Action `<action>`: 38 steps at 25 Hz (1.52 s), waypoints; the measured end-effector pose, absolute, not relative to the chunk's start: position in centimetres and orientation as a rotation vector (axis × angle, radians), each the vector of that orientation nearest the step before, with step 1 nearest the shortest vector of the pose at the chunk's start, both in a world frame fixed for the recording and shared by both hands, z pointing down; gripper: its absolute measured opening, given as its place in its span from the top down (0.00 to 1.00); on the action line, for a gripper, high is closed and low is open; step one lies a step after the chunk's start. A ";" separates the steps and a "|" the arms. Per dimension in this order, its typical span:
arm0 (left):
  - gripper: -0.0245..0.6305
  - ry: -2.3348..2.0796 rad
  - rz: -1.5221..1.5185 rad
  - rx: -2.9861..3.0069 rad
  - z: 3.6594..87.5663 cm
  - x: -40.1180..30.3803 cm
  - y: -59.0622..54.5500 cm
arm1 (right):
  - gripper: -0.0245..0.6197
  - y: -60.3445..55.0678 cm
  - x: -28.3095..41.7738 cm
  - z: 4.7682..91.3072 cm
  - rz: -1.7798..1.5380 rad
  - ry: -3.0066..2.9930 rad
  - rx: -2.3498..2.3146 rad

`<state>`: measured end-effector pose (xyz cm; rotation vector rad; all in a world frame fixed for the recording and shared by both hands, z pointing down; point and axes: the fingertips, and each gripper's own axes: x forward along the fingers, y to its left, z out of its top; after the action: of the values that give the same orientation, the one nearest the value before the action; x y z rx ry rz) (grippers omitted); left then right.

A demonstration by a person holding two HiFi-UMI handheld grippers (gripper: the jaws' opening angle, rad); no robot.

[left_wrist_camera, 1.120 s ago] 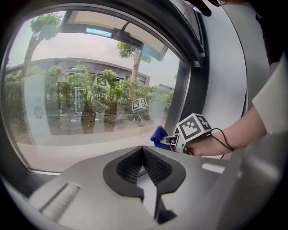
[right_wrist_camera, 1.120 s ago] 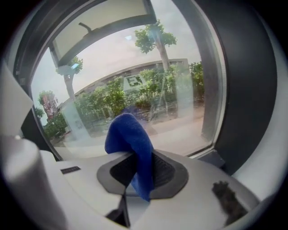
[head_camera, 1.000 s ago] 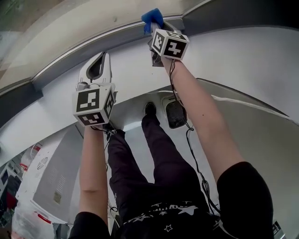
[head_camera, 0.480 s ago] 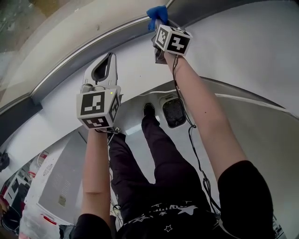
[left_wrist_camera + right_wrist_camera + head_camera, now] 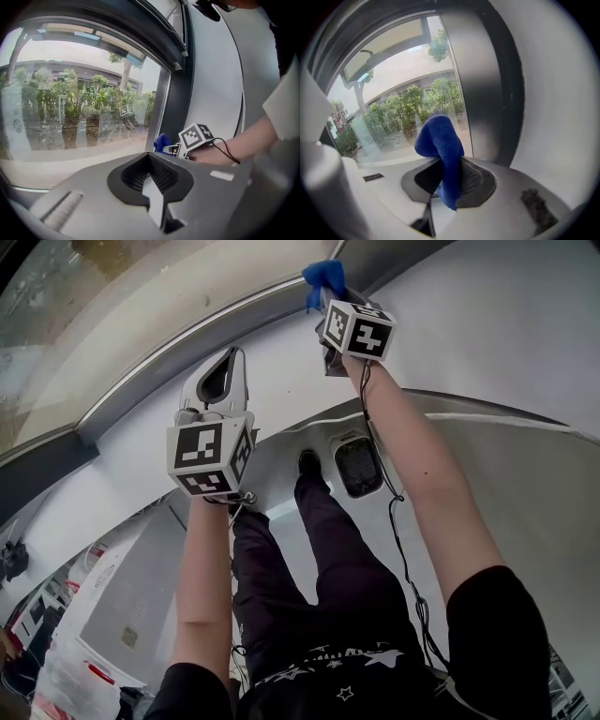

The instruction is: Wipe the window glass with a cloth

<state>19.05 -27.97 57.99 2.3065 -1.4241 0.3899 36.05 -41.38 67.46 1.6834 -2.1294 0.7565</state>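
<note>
Right gripper [image 5: 326, 298] fingers clamp blue cloth [image 5: 439, 140] by window glass [image 5: 70, 108]; left gripper [image 5: 228, 367] fingers closed, empty.

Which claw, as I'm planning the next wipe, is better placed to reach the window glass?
Right. The right claw is shut on the blue cloth, raised close to the window glass beside the dark frame. The left claw is shut with nothing in it.

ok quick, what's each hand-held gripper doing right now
Left hand-held gripper: shut, empty.
Right hand-held gripper: shut on the cloth.
</note>
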 end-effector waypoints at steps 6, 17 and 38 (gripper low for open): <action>0.95 -1.389 0.346 2.350 55.4 16.3 -24.9 | 0.85 -38.5 34.4 64.0 0.758 -2.121 1.768; 0.95 -1.430 0.373 2.393 48.4 3.8 -18.9 | 0.85 -30.6 23.2 56.5 0.808 -2.213 1.763; 0.95 -1.484 0.129 2.362 37.5 -5.6 -8.6 | 0.85 -15.0 14.0 39.7 0.629 -2.376 1.762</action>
<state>-5.64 -8.59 37.49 2.3617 -1.4840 0.1292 13.99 -15.00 39.72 1.7620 -2.3761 0.6292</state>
